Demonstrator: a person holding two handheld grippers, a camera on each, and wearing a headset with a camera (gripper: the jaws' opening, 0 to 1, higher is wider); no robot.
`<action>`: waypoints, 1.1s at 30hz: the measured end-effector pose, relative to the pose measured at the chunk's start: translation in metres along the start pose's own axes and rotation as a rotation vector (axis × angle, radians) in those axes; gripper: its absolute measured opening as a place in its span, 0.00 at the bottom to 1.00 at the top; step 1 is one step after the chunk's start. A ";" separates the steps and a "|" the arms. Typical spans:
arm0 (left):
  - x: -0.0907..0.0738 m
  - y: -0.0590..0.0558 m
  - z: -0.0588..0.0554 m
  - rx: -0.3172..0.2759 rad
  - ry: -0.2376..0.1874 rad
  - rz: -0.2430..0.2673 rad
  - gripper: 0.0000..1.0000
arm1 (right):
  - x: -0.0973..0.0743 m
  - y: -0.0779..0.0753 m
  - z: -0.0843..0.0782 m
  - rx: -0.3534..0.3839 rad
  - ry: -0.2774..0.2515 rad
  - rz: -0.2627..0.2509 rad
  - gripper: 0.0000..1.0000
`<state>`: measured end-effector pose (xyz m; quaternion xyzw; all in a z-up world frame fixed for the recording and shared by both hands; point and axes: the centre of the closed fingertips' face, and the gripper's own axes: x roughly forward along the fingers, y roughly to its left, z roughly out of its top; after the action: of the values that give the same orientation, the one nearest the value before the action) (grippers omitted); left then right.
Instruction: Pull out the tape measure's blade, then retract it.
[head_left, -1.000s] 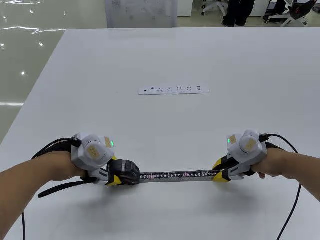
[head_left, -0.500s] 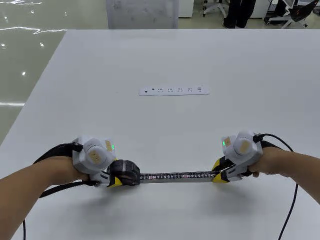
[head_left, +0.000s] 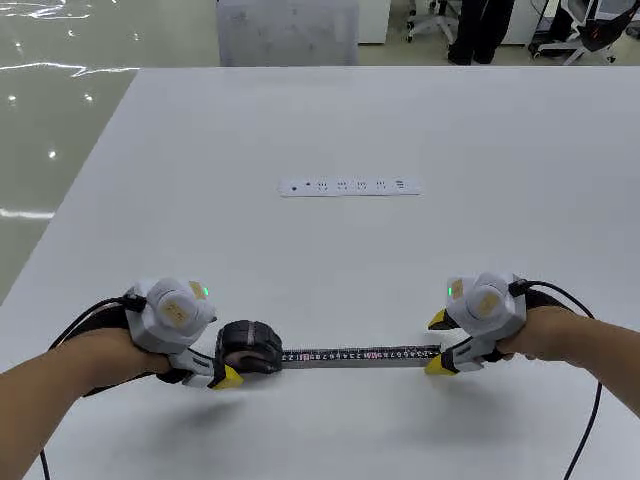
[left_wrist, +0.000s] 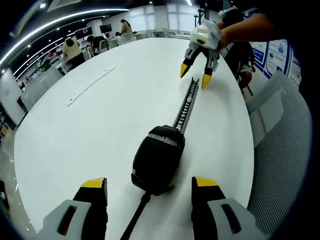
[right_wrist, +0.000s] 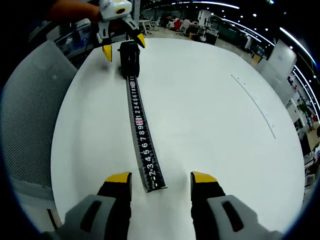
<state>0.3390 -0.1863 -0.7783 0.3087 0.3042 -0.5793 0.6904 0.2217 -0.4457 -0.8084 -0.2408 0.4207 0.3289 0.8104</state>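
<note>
The left gripper (left_wrist: 149, 182) gaped just behind the tape measure (left_wrist: 159, 157) (no contact). The right gripper (head_left: 437, 343) gaped around its blade (right_wrist: 142, 140) tip.

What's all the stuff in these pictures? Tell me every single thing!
table: one, white, under everything.
tape measure case: one, black, on the table by the near edge, at the left gripper's jaw tips.
blade: one, dark with white numbers, pulled out flat on the table from the case to the right gripper.
power strip: one, white, farther back on the table.
mesh chair: one, grey, beside the table.
cables: black, trailing from the grippers.
left gripper: one, pale grey with yellow tips, open.
right gripper: one, same colours, open, the blade's end lying between its jaws.
arms: two, coming in from the bottom corners.
</note>
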 end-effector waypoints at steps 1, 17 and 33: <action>-0.002 0.003 0.001 -0.023 -0.018 0.016 0.72 | -0.002 0.000 0.000 0.022 -0.005 -0.009 0.51; -0.040 -0.002 -0.011 -0.279 -0.180 0.078 0.98 | -0.038 0.021 -0.004 0.282 -0.177 -0.136 0.79; -0.081 -0.016 -0.033 -0.428 -0.342 0.150 1.00 | -0.080 0.050 -0.034 0.435 -0.273 -0.250 1.00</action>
<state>0.3090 -0.1130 -0.7376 0.0754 0.2751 -0.4928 0.8221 0.1326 -0.4617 -0.7646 -0.0647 0.3356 0.1579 0.9264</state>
